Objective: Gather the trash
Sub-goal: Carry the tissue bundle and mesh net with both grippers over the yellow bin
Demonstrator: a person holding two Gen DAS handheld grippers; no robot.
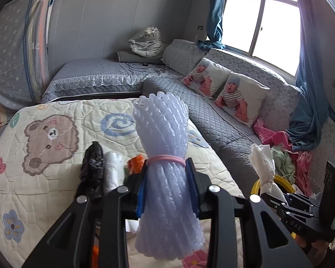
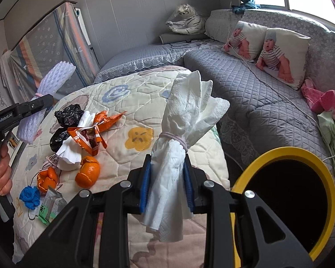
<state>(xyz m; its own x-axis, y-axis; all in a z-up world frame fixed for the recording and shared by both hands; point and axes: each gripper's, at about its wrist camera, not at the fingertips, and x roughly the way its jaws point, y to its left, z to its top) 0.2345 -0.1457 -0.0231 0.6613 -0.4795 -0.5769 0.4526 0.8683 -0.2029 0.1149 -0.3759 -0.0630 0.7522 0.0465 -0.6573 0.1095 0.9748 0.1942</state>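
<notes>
My left gripper (image 1: 168, 192) is shut on a pale purple foam net bundle (image 1: 165, 156) tied with a pink band, held upright above the quilt. It also shows at the left of the right wrist view (image 2: 44, 98). My right gripper (image 2: 167, 185) is shut on a white paper towel bundle (image 2: 185, 120) tied with a band, held just left of the yellow-rimmed bin (image 2: 285, 192). On the quilt lie black bags (image 2: 67, 114), an orange wrapper (image 2: 93, 131), orange peels (image 2: 88, 172), a blue wad (image 2: 30, 196) and a small carton (image 2: 50, 205).
The cartoon quilt (image 2: 131, 111) covers a table or bed in front. A grey quilted sofa (image 2: 268, 102) with two baby-print cushions (image 2: 281, 55) lies behind and right. Pink and green clothes (image 2: 328, 107) are piled at the right. A toy tiger (image 2: 187, 22) sits at the back.
</notes>
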